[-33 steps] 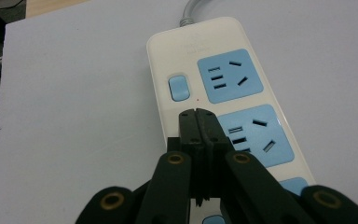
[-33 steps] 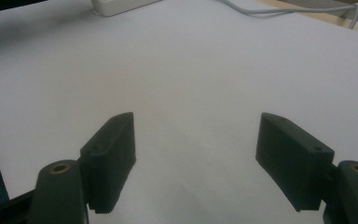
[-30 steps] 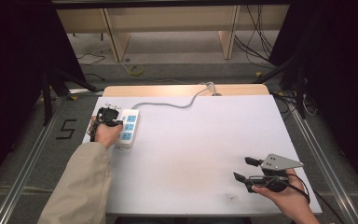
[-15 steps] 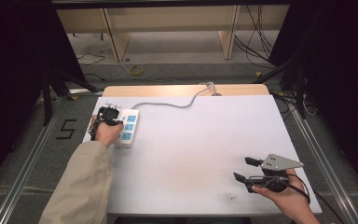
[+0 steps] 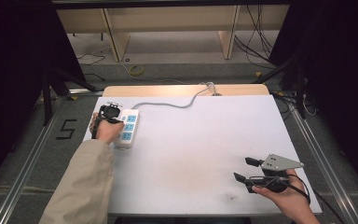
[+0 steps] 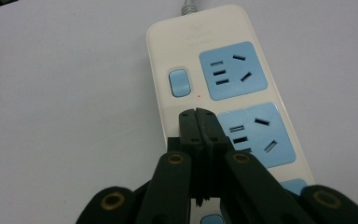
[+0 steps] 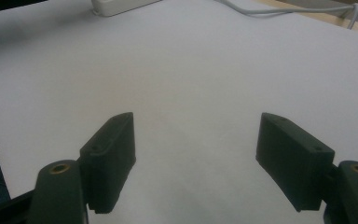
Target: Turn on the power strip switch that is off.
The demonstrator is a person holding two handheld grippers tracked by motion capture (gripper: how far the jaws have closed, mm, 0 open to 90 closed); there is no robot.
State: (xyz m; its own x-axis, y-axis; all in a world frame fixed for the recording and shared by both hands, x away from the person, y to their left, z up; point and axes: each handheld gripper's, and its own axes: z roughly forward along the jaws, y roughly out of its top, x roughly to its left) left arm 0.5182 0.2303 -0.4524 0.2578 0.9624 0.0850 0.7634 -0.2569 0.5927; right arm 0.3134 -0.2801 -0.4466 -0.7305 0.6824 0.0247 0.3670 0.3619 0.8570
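Note:
A white power strip [image 5: 127, 128] with blue sockets lies at the table's left edge; its grey cable [image 5: 177, 103] runs to the back. In the left gripper view the strip [image 6: 223, 74] shows a blue switch [image 6: 179, 82] and blue sockets. My left gripper [image 6: 197, 113] is shut with nothing in it, its tips just above the strip's white face below the switch. In the high view the left gripper [image 5: 108, 114] sits over the strip's left side. My right gripper [image 5: 243, 169] stands open near the table's front right corner, jaws wide apart [image 7: 196, 140] over bare table.
The white table [image 5: 200, 149] has a wooden strip along its back edge. Wooden shelving [image 5: 168, 18] and loose cables lie on the floor behind. A floor mark "5" [image 5: 66, 129] is left of the table. Metal rails run along both sides.

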